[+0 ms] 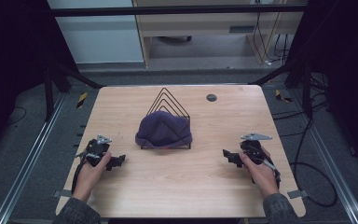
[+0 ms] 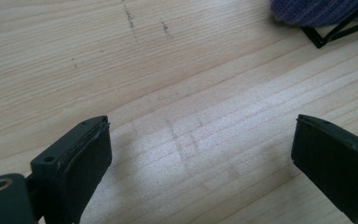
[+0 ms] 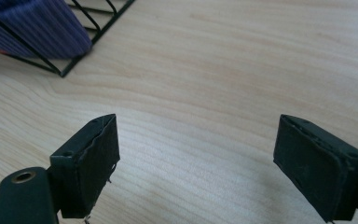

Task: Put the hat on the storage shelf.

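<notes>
- The purple knitted hat (image 1: 163,131) sits at the middle of the wooden table (image 1: 177,182), draped over the front of a black wire rack (image 1: 168,100).
- The hat lies between the two tools, a little farther from the person than either, and touches neither.
- The rack is built of nested triangular wire frames on a flat base; its peaks rise behind the hat, and the hat covers its lower front. The hat is the one thing seen on it.
- The left gripper (image 1: 117,161) rests low on the table, near the hat's left side but apart from it. In the left gripper view its jaws stand wide apart with bare wood between them, and the hat's edge (image 2: 321,11) and a rack corner (image 2: 324,37) sit at the upper right.
- The right gripper (image 1: 229,156) rests near the hat's right side, also apart. In the right gripper view its jaws are spread wide over bare wood, holding nothing; the hat (image 3: 37,28) and rack base (image 3: 70,67) sit at the upper left.
- A small dark round disc (image 1: 211,97) lies on the table's far right part, well apart from the rack.
</notes>
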`<state>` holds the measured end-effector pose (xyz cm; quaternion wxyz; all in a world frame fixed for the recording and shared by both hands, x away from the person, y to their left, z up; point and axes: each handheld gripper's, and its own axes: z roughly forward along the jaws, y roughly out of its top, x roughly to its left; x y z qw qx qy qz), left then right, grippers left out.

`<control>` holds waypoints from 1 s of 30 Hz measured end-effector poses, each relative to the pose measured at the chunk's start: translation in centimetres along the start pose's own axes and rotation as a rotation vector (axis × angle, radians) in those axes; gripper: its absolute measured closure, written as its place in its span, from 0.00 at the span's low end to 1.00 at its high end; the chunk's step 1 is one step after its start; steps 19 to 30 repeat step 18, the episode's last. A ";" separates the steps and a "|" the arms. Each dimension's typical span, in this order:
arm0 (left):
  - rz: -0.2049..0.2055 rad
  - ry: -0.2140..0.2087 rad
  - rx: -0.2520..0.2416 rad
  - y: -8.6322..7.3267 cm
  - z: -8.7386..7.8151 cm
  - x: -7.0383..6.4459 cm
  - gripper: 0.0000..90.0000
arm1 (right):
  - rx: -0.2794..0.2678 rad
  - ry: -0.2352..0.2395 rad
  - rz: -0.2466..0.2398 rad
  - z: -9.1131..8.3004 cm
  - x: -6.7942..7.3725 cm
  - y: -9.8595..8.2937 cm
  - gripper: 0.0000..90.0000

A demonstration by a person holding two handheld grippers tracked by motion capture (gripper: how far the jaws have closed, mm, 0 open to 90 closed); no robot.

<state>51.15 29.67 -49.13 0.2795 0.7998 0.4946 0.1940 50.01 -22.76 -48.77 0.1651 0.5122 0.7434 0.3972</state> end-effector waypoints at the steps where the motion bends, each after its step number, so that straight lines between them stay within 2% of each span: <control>1: 0.003 -0.003 0.007 -0.1 0.1 -0.1 0.05 | 0.011 -0.003 -0.006 0.2 0.0 -0.2 0.15; 4: 0.011 0.008 0.025 -0.2 0.4 0.0 0.05 | 0.061 -0.024 -0.046 0.8 0.3 -0.9 0.14; 8: -0.001 -0.002 0.024 -0.2 0.6 0.3 0.03 | 0.073 -0.037 -0.046 1.0 0.5 -1.3 0.13; 13: -0.016 -0.006 0.013 -0.5 0.7 0.4 0.00 | 0.049 -0.098 -0.132 1.4 1.4 -2.3 0.09; 18: -0.012 -0.008 0.006 -0.6 0.7 0.5 0.00 | 0.052 -0.095 -0.117 1.3 1.6 -2.4 0.09; 30: -0.012 -0.008 0.006 -0.6 0.7 0.5 0.00 | 0.052 -0.095 -0.117 1.3 1.6 -2.4 0.09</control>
